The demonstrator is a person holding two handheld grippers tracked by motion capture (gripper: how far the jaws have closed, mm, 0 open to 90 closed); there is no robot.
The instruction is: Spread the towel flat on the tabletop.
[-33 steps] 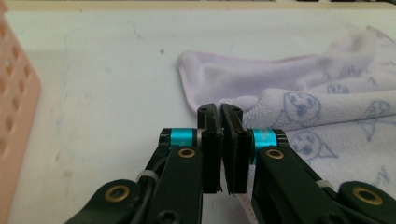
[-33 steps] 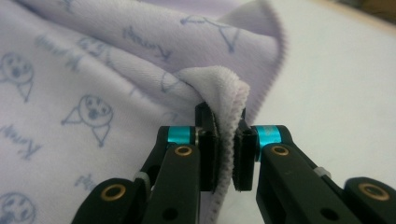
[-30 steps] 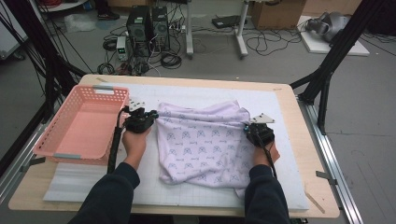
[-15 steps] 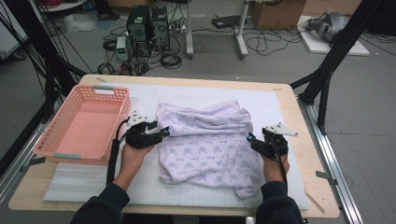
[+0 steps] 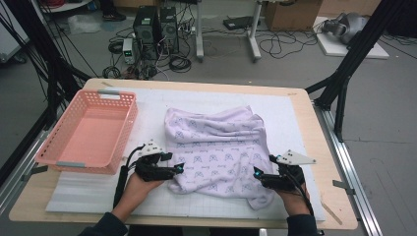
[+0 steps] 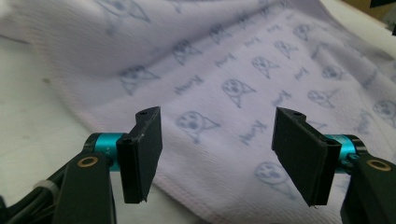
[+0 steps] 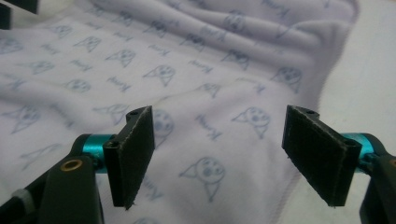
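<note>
A pale lilac towel [image 5: 216, 147] printed with small blue cat faces lies crumpled on the white mat [image 5: 295, 118] in the middle of the table. My left gripper [image 5: 174, 169] is open at the towel's near left edge, and the cloth [image 6: 219, 88] lies just beyond its spread jaws. My right gripper [image 5: 256, 174] is open at the towel's near right part, over the cloth [image 7: 205, 88]. Nothing sits between the jaws of either gripper [image 6: 215, 156] [image 7: 219, 161].
A pink plastic basket [image 5: 88, 130] stands on the table's left side, close to my left hand. The wooden table edge [image 5: 339, 196] runs along the right and front. Black frame poles, cables and computer boxes stand on the floor behind.
Both hands have drawn back toward the near edge. The towel has been let go and now lies bunched and shifted nearer; both grippers, shut on its corners before, are open.
</note>
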